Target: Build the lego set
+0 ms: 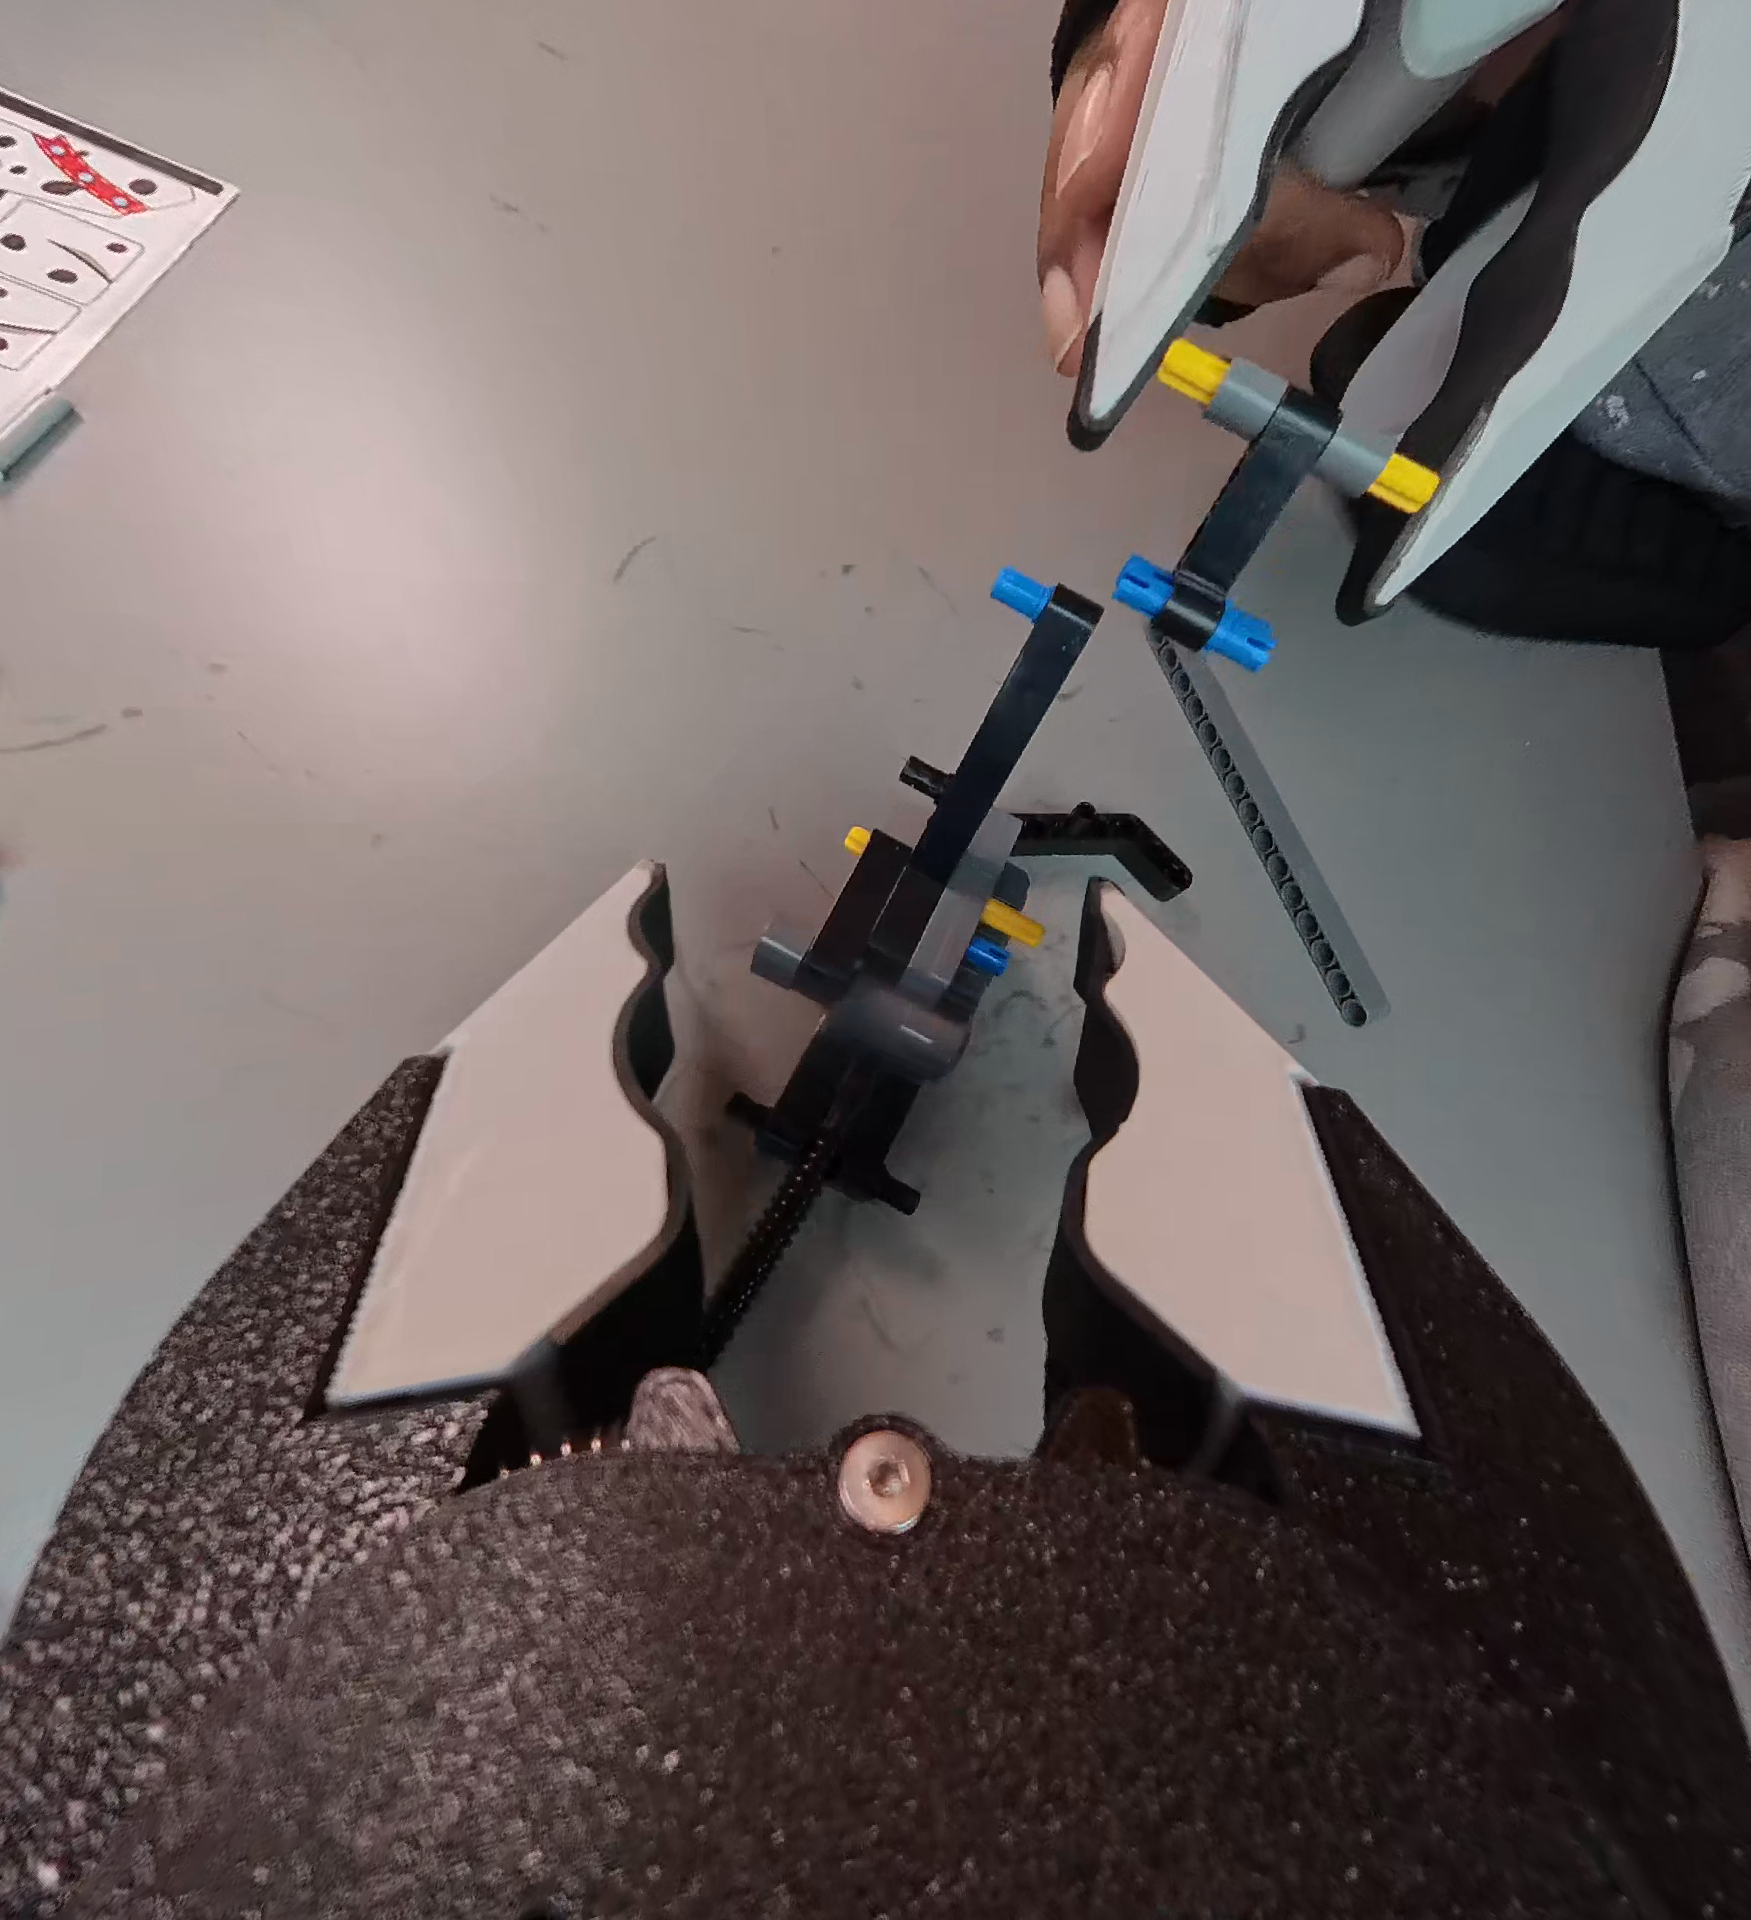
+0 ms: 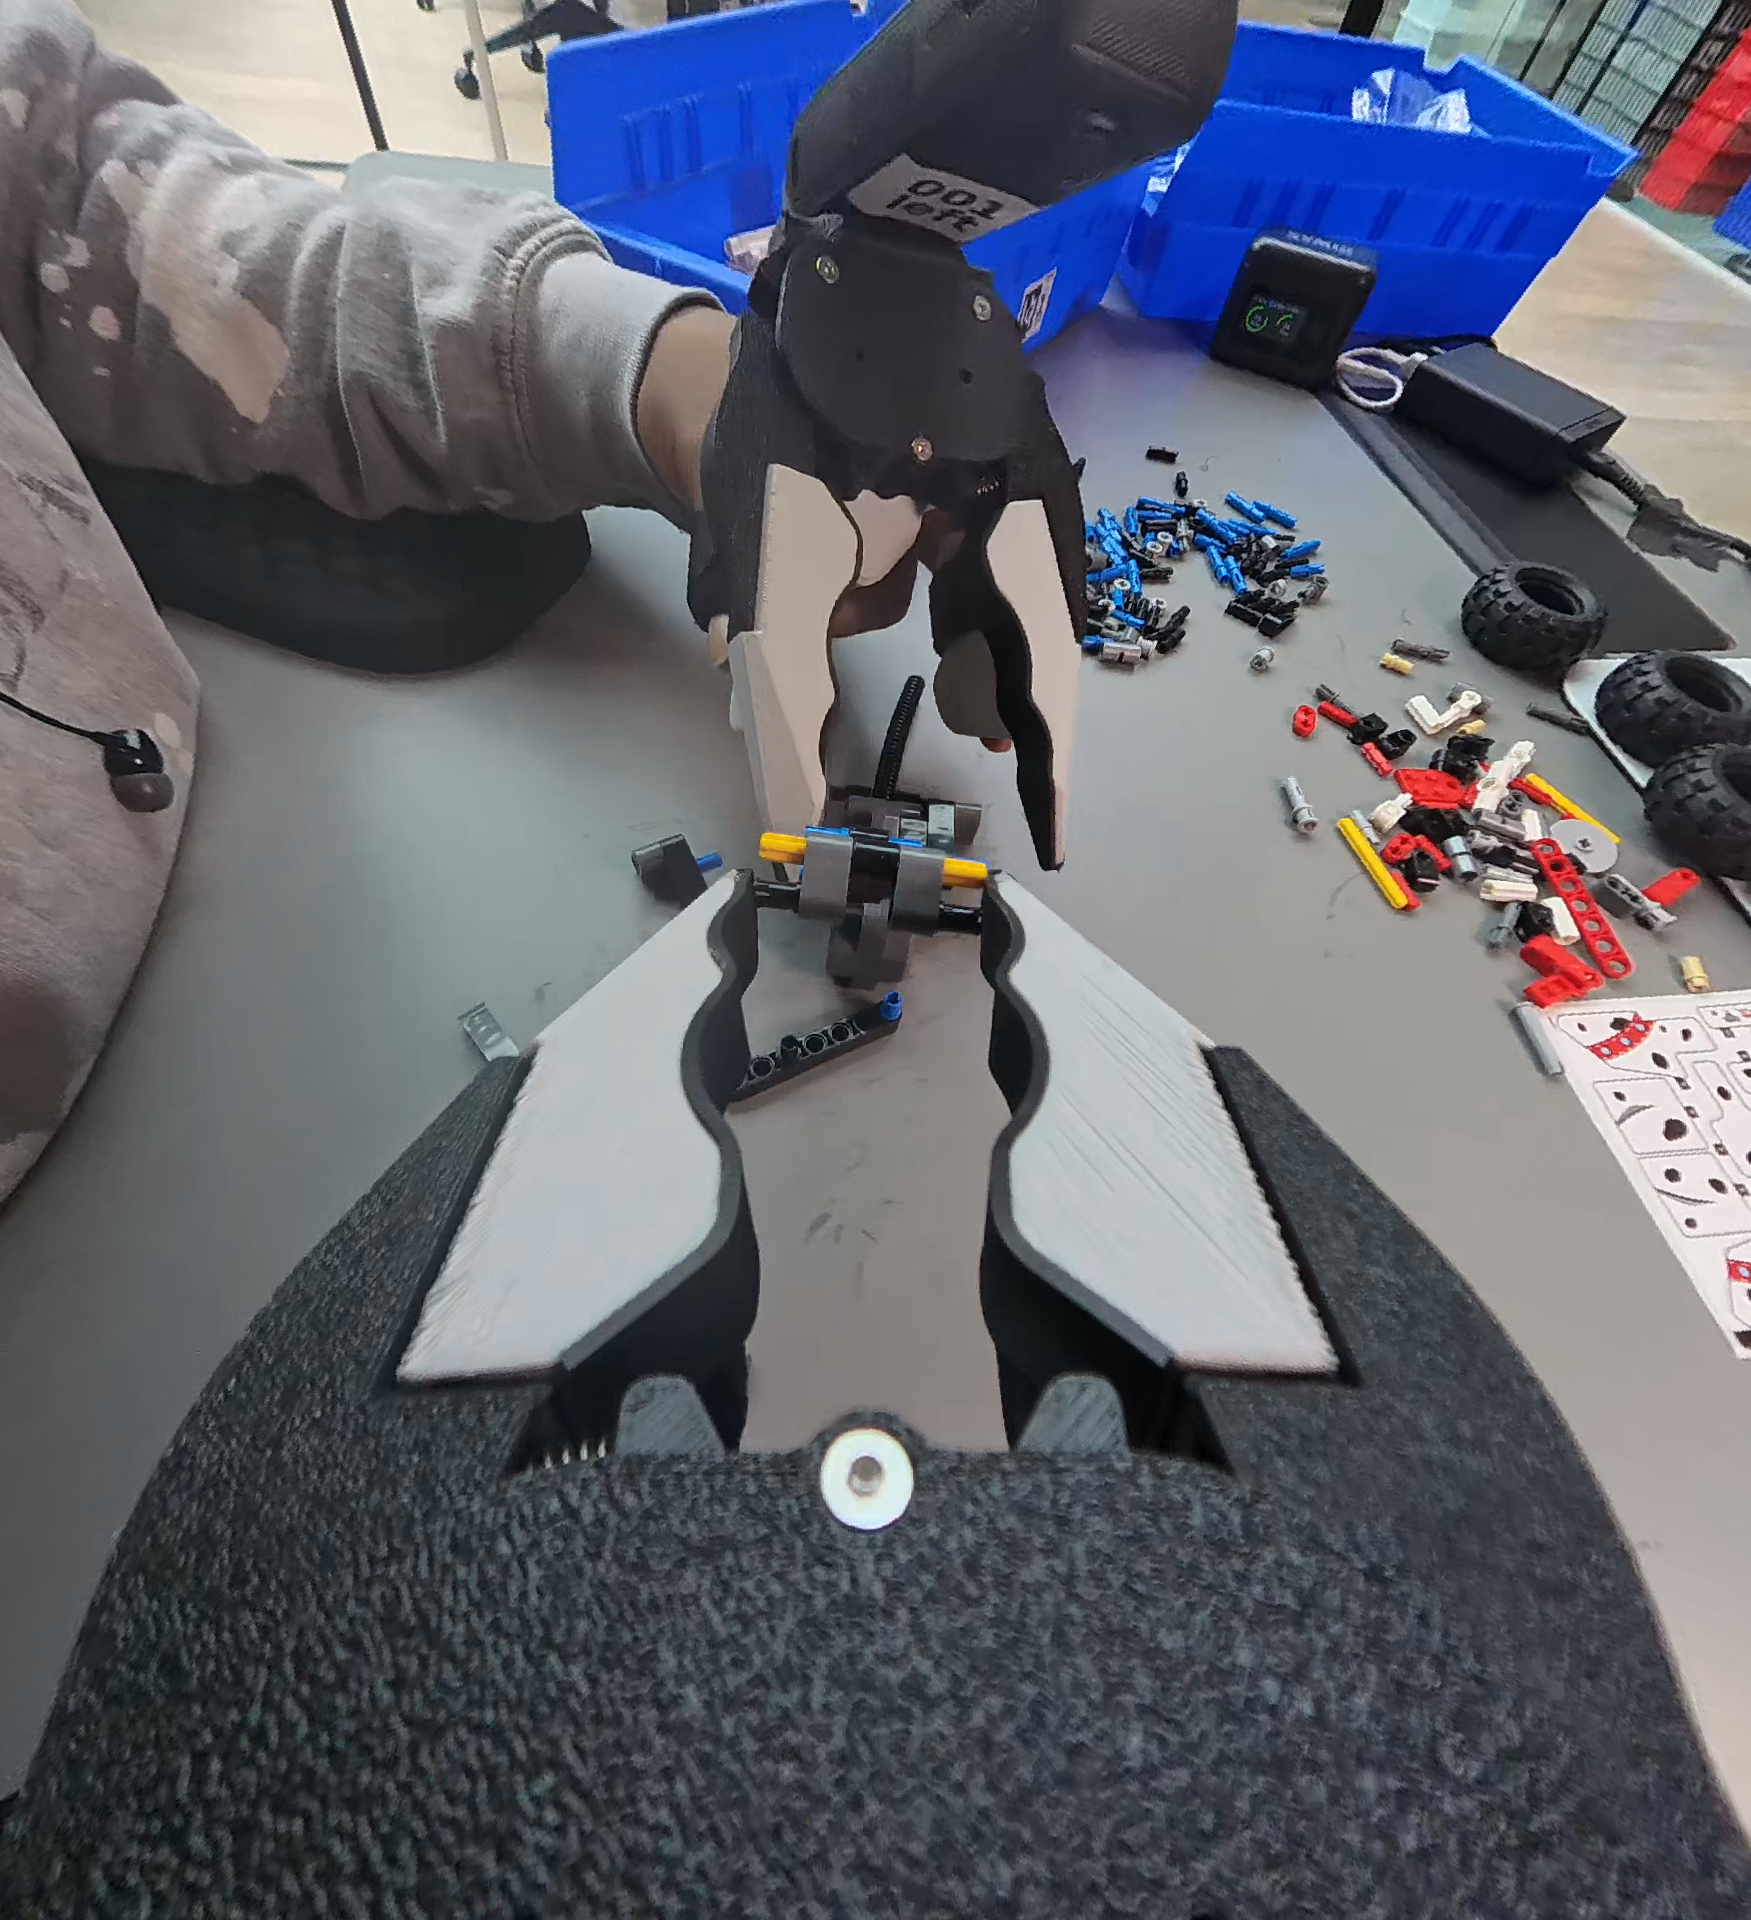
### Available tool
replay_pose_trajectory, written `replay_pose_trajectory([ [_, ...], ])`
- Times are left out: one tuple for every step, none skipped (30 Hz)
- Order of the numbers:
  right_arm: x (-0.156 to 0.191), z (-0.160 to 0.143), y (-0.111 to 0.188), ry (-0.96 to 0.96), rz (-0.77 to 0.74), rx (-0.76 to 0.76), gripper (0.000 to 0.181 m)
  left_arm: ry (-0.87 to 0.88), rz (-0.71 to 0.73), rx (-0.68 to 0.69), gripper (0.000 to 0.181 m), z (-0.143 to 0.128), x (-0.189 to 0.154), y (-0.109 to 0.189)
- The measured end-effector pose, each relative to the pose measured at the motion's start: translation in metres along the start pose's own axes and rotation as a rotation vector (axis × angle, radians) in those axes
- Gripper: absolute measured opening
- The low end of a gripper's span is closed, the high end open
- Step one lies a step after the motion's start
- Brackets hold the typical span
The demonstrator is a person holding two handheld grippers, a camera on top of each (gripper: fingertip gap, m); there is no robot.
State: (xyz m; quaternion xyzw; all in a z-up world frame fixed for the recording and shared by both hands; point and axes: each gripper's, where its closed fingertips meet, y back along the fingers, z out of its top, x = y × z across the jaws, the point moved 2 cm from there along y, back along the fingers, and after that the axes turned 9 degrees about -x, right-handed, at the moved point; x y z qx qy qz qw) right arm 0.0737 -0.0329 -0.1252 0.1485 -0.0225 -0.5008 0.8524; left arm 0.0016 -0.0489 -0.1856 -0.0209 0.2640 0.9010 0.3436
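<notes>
A black and grey lego assembly (image 1: 892,956) with a ribbed black hose, a yellow axle and blue pins stands on the grey table (image 1: 435,623). My left gripper (image 1: 876,883) is open and straddles it, with gaps on both sides. In the right wrist view the left gripper (image 2: 923,840) points down over this assembly (image 2: 902,816). My right gripper (image 2: 866,883) is shut on a sub-assembly (image 2: 871,868): a yellow axle with grey bushes and a hanging black liftarm, pinched by the axle ends. In the left wrist view the right gripper (image 1: 1224,514) holds this sub-assembly (image 1: 1276,426) just beyond the assembly's raised black arm.
A long grey beam (image 1: 1266,831) and a black angled liftarm (image 2: 809,1049) lie by the assembly. To the right lie blue and black pins (image 2: 1203,561), red and white parts (image 2: 1494,831), tyres (image 2: 1681,717) and a sticker sheet (image 2: 1723,1153). Blue bins (image 2: 1370,177) stand behind. A sleeve (image 2: 279,332) rests at the left. There is about 8 centimeters between the tips of the two grippers.
</notes>
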Motion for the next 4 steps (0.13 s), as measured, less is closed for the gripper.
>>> replay_pose_trajectory([
  [0.0002,-0.0038,-0.001,-0.005,0.002,0.013,0.043,-0.001,0.002,0.012,0.074,-0.0021,-0.0003,-0.0016],
  [0.0002,-0.0064,-0.0022,-0.01,0.006,0.019,0.043,-0.001,0.012,0.022,0.069,-0.0038,0.0004,-0.0029],
  [0.0004,-0.0078,-0.0035,-0.018,0.011,0.019,0.043,0.003,0.021,0.031,0.067,-0.0053,0.001,-0.0041],
  [0.001,-0.0089,-0.0046,-0.023,0.018,0.021,0.043,0.01,0.021,0.033,0.062,-0.006,0.0004,-0.005],
])
